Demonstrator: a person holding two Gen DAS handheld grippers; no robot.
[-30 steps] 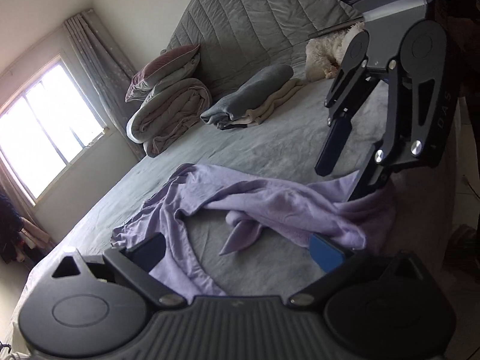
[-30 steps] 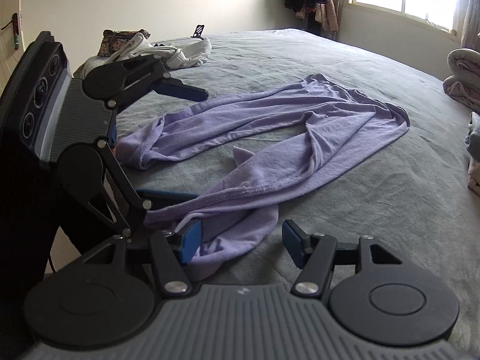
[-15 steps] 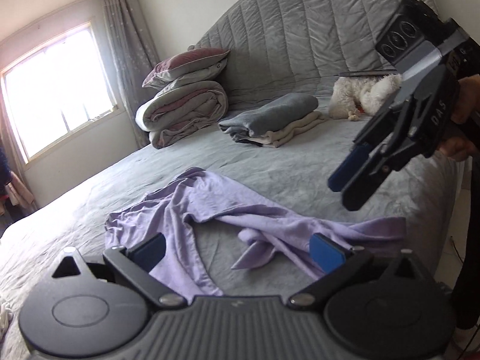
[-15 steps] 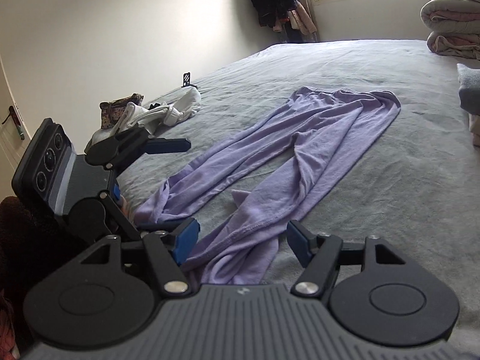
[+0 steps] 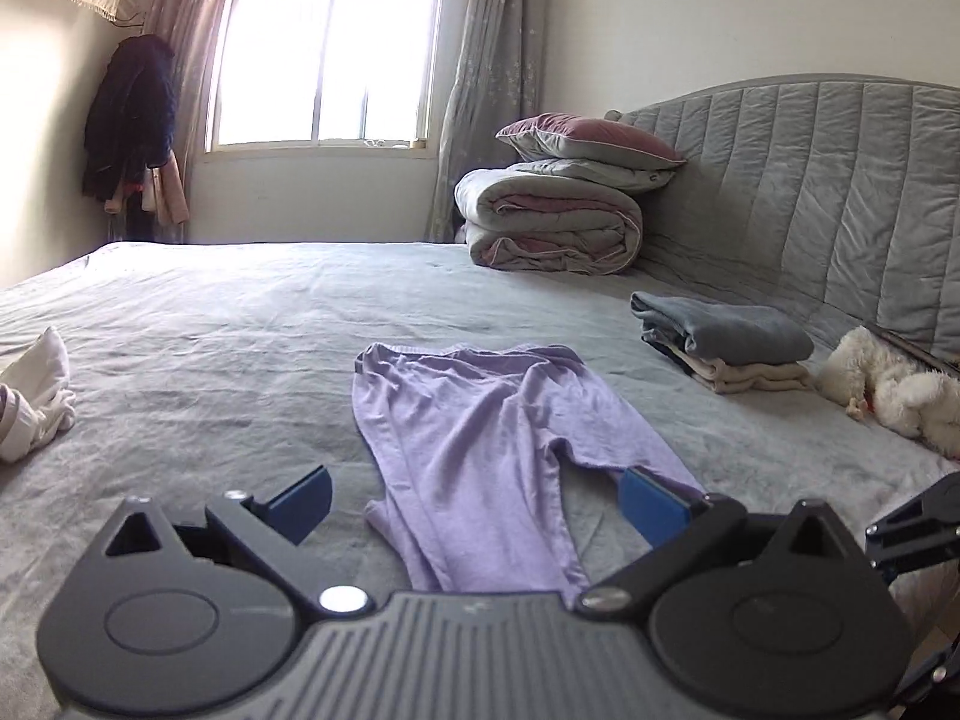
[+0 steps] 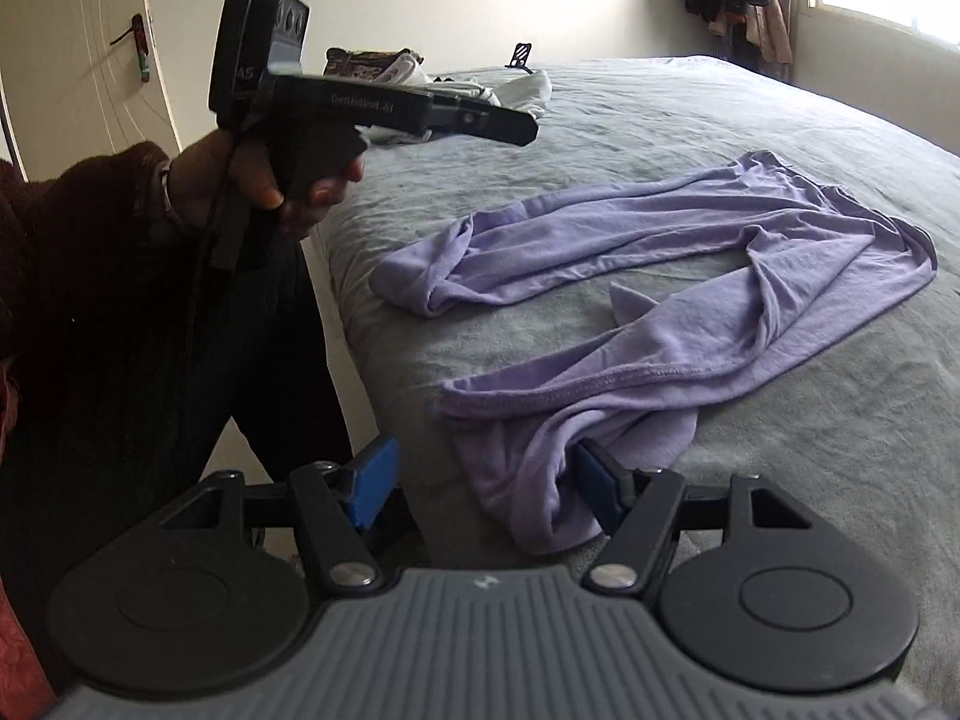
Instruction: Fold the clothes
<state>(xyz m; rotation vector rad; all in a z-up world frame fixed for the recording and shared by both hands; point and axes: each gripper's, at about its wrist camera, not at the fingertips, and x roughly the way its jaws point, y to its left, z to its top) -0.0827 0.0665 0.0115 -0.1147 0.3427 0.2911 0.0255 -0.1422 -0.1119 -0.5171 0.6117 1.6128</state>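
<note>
A pair of lilac trousers [image 5: 480, 438] lies loosely spread on the grey bed [image 5: 210, 324], waistband toward the window, legs toward me. In the right wrist view the trousers [image 6: 690, 276] have both legs rumpled near the bed's near edge. My left gripper [image 5: 474, 501] is open and empty, held above the legs. It also shows in the right wrist view [image 6: 510, 123], raised over the bed edge in a hand. My right gripper [image 6: 480, 480] is open and empty, low at the bed edge, its right finger against a leg cuff.
Folded grey and beige clothes [image 5: 726, 342] and a white plush toy [image 5: 888, 387] lie at the right by the headboard. A rolled quilt with a pillow [image 5: 552, 222] sits at the back. White clothes [image 5: 33, 396] lie at the left. A door [image 6: 78, 60] stands behind.
My left gripper has lifted and swung to face the window along the trousers. My right gripper has dropped back to the bed's edge. The trousers stay where they were.
</note>
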